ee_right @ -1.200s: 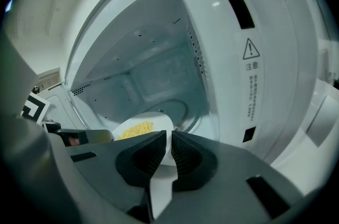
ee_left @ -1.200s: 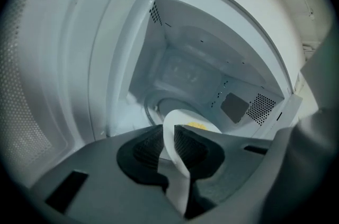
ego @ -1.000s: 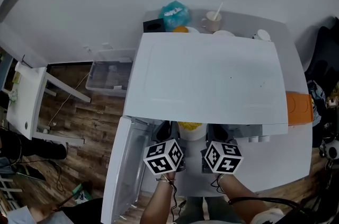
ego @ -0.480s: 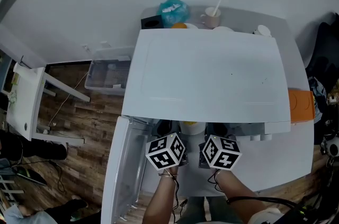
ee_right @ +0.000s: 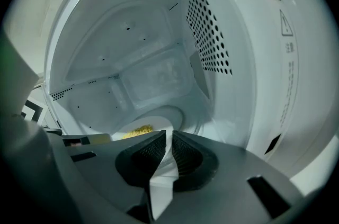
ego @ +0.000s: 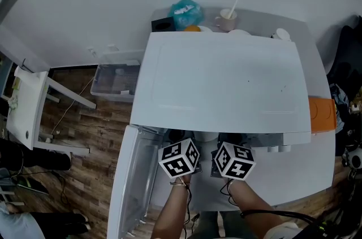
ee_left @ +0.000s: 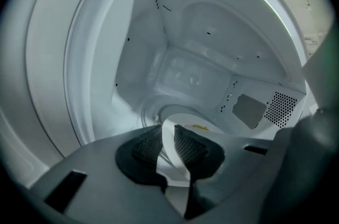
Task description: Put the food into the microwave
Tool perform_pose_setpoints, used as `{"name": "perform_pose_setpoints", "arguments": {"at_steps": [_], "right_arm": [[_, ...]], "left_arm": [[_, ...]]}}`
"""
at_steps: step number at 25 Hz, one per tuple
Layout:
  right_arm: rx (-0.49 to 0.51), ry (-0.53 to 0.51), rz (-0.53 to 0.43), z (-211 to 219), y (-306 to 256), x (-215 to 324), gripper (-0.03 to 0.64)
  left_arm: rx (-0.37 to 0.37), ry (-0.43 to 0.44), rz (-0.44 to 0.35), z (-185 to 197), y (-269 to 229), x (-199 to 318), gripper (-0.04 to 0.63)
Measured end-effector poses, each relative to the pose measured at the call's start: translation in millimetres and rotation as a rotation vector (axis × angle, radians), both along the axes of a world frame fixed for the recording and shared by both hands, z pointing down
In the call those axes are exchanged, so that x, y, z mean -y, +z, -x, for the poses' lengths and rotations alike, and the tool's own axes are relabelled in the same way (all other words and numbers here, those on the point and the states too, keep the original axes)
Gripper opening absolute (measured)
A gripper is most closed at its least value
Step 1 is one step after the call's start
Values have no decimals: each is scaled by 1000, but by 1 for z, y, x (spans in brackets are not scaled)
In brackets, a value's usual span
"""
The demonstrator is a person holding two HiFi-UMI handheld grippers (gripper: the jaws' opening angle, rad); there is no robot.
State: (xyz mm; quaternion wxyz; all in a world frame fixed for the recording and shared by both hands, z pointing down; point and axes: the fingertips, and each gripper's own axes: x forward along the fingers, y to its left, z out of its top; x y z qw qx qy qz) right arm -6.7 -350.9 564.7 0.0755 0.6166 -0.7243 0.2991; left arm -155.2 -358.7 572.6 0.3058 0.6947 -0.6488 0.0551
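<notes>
Inside the microwave (ego: 220, 85), left claw (ee_left: 168, 138) and right claw (ee_right: 168, 146) are each clamping the plate (ee_right: 154, 123) rim, yellow food (ee_right: 139, 131) just ahead.

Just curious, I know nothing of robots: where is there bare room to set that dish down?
The microwave floor between its perforated side walls is bare ahead of the dish. Its flat white top is bare too. Crowded: the table strip behind, with cup and blue bag.

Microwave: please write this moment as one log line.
left gripper: shut on plate | right gripper: shut on plate | plate: partly inside microwave | door: open
</notes>
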Motion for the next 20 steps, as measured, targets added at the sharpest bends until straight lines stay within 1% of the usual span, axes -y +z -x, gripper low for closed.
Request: {"name": "perform_pose_setpoints", "arguments": {"at_steps": [6,12,17,20], "right_arm": [[-19,0,-35,0,-5,0,43],[-21,-17,-40,-1,-7,-4,43],[-32,-38,-46,-3,-13,-12,43],[-26,-73,-48,-2,-16,-20,43]], "left_arm": [[-15,-50,-23,10,-2,-4,69],[-19,-62,-25,11,-6,-15,69],[-7,-72,-24,11,-10,-27,69],[4,-66,-33,8,-15,-37,67]]}}
